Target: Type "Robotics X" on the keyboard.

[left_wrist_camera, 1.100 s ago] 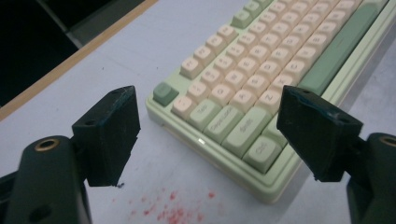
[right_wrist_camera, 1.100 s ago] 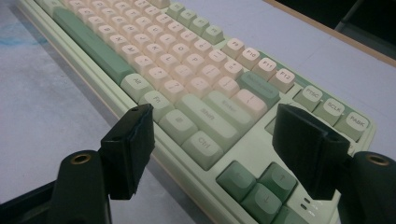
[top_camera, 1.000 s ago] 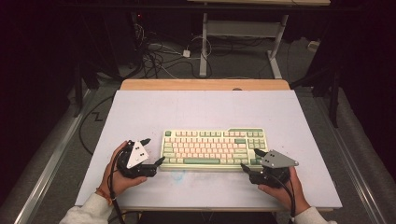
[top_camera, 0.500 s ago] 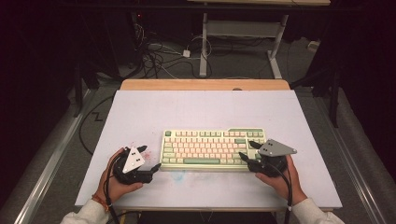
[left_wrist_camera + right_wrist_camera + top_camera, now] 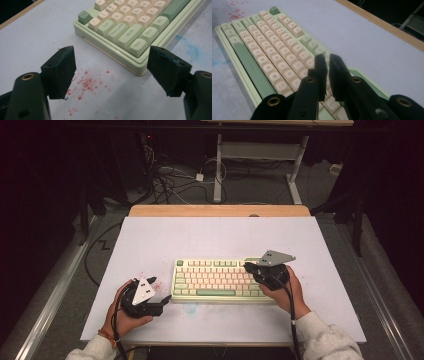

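The keyboard (image 5: 222,280), a pale green case with cream and green keycaps, lies flat on the white table (image 5: 215,235), between the two grippers and toward the person's edge of the surface.

The right gripper (image 5: 250,267) is positioned over the keyboard's right end, held in the person's right hand (image 5: 282,287). Its jaws have just been closing and now stand together, with only a thin slit between the pads and nothing between them. In the right gripper view, the right gripper (image 5: 327,62) points along the length of the keyboard (image 5: 269,50), with its tips above the cream keys near the right end; contact with a key cannot be determined.

The left gripper (image 5: 165,299) sits just off the keyboard's front left corner, held in the person's left hand (image 5: 122,312). In the left gripper view, the left gripper (image 5: 111,53) has its jaws wide apart, holding nothing. The keyboard's front left corner (image 5: 140,67), bearing the Ctrl key (image 5: 137,46), lies ahead of the gap, just beside the jaw at the right of that view.

Red specks (image 5: 86,83) mark the table between and ahead of the left gripper's jaws. A blue smear (image 5: 188,48) marks the table beyond the keyboard's front edge.
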A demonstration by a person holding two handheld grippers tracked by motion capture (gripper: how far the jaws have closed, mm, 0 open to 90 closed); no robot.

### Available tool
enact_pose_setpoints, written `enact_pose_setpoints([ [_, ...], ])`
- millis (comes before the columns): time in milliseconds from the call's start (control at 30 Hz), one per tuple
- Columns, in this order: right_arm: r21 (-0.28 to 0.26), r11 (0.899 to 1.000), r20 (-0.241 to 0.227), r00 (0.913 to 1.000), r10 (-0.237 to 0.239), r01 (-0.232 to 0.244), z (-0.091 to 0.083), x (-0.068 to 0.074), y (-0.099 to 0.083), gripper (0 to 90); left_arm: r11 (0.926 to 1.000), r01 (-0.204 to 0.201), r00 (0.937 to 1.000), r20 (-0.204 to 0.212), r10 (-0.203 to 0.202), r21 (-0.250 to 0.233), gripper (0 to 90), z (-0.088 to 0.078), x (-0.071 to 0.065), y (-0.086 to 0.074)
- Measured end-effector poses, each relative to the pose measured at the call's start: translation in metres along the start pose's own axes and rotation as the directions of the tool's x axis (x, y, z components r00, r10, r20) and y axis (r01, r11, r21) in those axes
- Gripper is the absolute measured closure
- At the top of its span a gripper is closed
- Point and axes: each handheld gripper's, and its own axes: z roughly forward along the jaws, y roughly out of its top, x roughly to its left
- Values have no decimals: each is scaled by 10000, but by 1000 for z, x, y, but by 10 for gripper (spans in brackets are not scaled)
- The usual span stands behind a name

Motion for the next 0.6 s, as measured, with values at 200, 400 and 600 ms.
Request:
enact_pose_setpoints([
  [200, 291, 9996, -183, 9998, -41, 46, 18, 6, 11, 900, 10000, 26, 10000, 18, -26, -4, 214, 0, 0, 1],
  [400, 611, 9981, -344, 9994, -21, 42, 34, 9, 13, 900, 10000, -9, 10000, 78, 8, 65, 213, 0, 0, -1],
  [600, 1041, 9945, -461, 9989, -78, 126, 52, 17, 13, 900, 9999, -64, 9999, 89, 63, 114, 210, 1, 0, -1],
])
